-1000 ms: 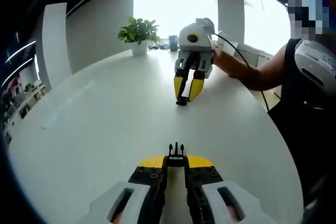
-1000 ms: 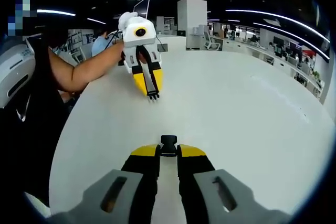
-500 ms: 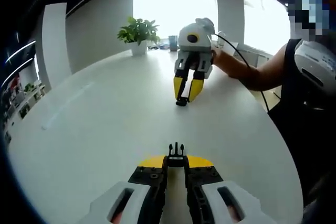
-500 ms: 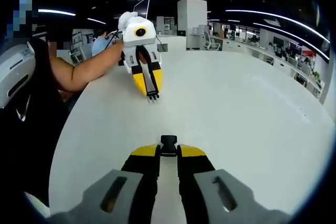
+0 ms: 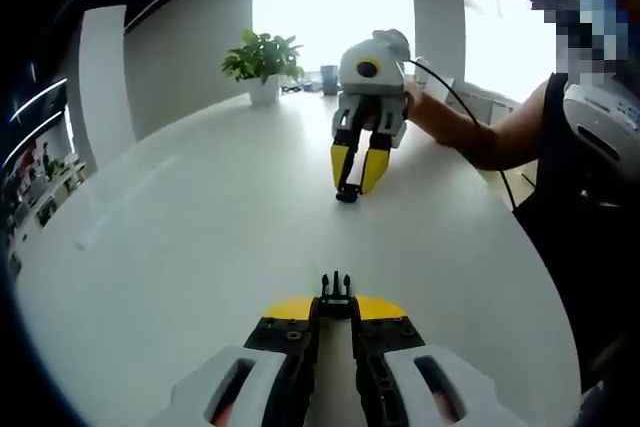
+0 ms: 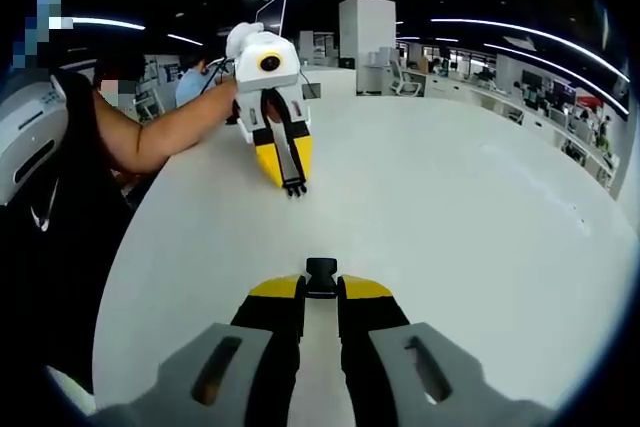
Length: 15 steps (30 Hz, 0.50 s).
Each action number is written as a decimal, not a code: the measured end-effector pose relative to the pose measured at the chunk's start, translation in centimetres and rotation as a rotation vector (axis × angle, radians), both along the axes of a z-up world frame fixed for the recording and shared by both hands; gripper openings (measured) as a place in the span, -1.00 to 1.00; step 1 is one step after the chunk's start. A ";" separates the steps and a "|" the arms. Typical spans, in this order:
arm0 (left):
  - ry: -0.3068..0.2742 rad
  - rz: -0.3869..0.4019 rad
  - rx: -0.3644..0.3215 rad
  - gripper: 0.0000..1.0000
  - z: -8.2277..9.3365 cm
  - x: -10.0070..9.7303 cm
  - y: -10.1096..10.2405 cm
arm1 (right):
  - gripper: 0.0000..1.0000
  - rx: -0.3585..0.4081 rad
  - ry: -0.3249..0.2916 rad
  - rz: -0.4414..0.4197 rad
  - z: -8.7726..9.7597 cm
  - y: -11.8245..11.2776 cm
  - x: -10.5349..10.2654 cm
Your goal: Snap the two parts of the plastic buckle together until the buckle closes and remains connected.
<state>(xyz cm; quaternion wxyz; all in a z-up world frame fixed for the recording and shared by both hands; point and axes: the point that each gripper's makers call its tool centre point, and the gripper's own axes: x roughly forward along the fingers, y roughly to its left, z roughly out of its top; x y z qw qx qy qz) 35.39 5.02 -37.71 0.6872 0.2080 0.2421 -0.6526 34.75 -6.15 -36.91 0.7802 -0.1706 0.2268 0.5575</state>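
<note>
Left gripper view: left gripper [image 5: 336, 299] pinches pronged buckle half [image 5: 336, 288] at its tips (right gripper [image 6: 321, 285] grips socket half [image 6: 321, 272])

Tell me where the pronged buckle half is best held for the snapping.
Hold the pronged buckle half by its rear body, as the left claw does, prongs pointing forward. Its free prongs can then enter the socket half in the right claw.

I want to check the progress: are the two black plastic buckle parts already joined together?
No: the pronged black plastic buckle part sits in the left gripper, far apart from the right gripper holding the socket part.
</note>
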 end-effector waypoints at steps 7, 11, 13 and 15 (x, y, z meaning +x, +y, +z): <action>-0.001 -0.006 -0.012 -0.77 0.3 -0.2 -0.2 | -0.75 0.000 0.003 0.001 -0.1 0.1 -0.1; 0.007 -0.005 -0.008 -0.77 0.1 -0.2 -0.3 | -0.75 -0.001 0.003 0.002 -0.1 0.2 -0.1; 0.015 -0.005 -0.007 -0.77 0.0 -0.3 -0.4 | -0.75 0.000 0.002 0.002 -0.1 0.2 -0.1; 0.017 -0.007 -0.009 -0.77 0.0 -0.3 -0.5 | -0.75 0.001 0.002 0.003 -0.1 0.2 -0.1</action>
